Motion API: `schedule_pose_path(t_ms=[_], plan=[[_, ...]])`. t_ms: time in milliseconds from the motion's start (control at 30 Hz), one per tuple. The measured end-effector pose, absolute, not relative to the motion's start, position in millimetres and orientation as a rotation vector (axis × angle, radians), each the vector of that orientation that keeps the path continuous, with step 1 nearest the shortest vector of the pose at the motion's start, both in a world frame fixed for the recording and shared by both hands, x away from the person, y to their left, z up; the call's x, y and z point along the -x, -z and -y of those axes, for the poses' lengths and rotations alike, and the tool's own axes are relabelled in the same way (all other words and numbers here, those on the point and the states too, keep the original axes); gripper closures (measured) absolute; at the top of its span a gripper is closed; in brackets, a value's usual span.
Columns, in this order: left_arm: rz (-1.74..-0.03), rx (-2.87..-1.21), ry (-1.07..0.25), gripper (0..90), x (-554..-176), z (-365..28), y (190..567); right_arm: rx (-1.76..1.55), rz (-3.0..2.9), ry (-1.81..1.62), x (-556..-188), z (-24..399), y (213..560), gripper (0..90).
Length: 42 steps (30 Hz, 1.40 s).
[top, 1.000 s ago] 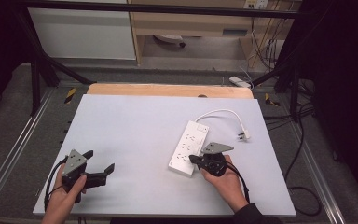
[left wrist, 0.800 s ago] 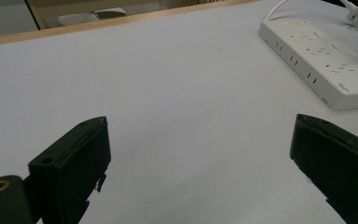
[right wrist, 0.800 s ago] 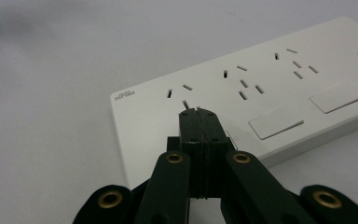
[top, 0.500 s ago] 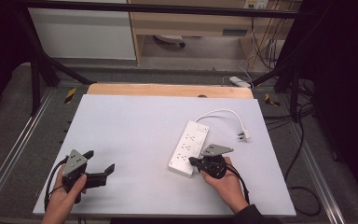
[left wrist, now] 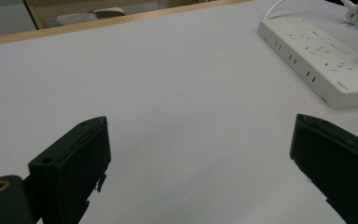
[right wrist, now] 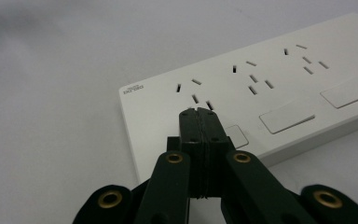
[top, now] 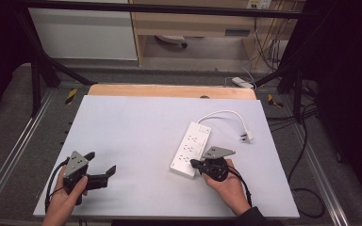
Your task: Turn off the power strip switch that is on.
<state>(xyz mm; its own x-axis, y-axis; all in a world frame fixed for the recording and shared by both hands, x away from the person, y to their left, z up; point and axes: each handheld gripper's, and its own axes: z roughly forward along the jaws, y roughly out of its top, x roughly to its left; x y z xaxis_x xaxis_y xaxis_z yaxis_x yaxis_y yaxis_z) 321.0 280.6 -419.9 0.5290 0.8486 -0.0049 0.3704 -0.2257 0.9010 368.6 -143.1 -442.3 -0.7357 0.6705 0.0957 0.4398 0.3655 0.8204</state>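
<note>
My right hand-held gripper (right wrist: 199, 112), jaws together, sits over the near switch of the white plastic power strip (top: 192, 148) lying right of centre on the bench (top: 132, 132); pressing off-centre could skid it. My left hand-held gripper (top: 104, 172) rests apart.

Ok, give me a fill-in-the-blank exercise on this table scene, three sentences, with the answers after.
1. The right gripper has its jaws ____ and its tip sits over the near end of the white power strip.
2. The left gripper has its jaws ____, with nothing but bare table between them.
3. The power strip's plug lies on the table, at the end of a ____ cable.

Missing words: shut; open; white
</note>
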Motion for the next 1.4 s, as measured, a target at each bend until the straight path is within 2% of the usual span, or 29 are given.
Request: schedule_pose_path(t_ms=[1400], plan=[[-1.012,-1.811,-0.631,5.0,-321.1,-281.4,419.3,-0.942,-2.344,-1.333,-369.2,138.5,441.6,90.0]])
